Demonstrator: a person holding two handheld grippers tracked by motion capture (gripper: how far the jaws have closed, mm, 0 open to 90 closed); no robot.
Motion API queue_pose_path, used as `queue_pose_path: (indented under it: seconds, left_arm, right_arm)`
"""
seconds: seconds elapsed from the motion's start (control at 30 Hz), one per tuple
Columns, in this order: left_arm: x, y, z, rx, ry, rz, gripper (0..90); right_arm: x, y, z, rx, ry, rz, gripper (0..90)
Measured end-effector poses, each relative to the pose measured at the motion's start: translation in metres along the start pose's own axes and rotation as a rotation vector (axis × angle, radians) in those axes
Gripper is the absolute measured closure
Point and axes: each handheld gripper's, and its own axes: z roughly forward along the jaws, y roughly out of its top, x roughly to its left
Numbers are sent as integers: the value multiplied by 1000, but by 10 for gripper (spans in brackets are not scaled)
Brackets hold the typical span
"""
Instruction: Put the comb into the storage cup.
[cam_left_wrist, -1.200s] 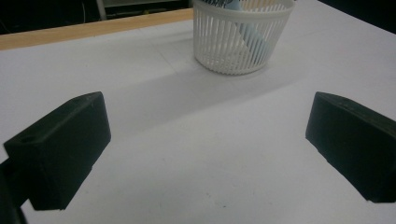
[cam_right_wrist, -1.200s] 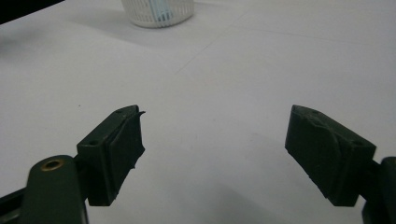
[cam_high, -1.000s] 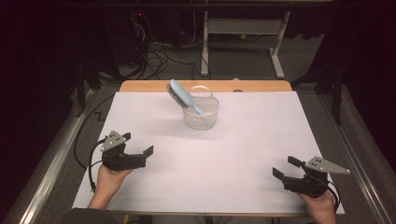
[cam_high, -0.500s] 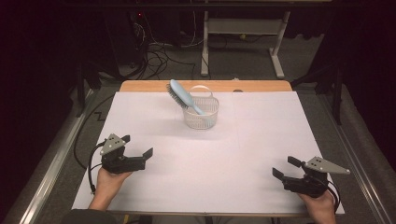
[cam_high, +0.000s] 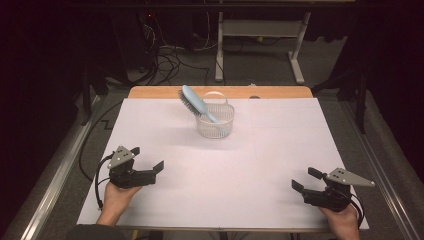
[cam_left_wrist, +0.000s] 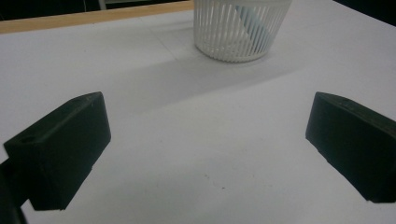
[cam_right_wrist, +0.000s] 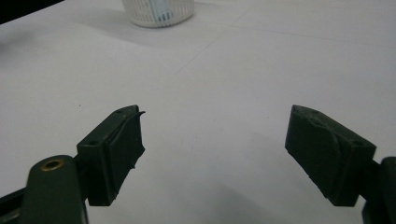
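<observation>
Resting low in frame: left gripper (cam_high: 150, 170) and right gripper (cam_high: 305, 181), jaws wide apart, empty; brush (cam_high: 199, 103) in basket (cam_high: 215, 121) upper centre.

White paper (cam_high: 220, 165) covers most of the desk, with a strip of tan wood (cam_high: 150, 92) showing along the far edge. The basket (cam_high: 215, 122) is white with thin vertical slats, the hairbrush (cam_high: 197, 102) in it pale blue. Both grippers (cam_high: 150, 172) (cam_high: 302, 182) are black with grey top plates.

Lab/test rig: white-covered table (cam_high: 280, 165), dark surrounds, cable tangle (cam_high: 165, 55) on floor, metal stand (cam_high: 260, 30) behind.
</observation>
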Motion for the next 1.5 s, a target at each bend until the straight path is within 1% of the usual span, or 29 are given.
queue_pose_path:
  seconds: [0.2, 0.63, 1.17, 1.5]
  left_arm:
    - [1, -5, 1, 9, -1, -13, 0]
    - [3, -13, 0, -1, -1, -37, 0]
    - [2, -21, -1, -3, 8, -53, 0]
    - [2, -26, -1, -6, 5, -72, 0]
  right_arm:
    - [-1, 0, 0, -1, 1, 2, 198]
    - [-1, 0, 0, 0, 0, 2, 198]
    - [-1, 0, 0, -2, 0, 1, 198]
    - [0, 0, -1, 1, 1, -2, 198]
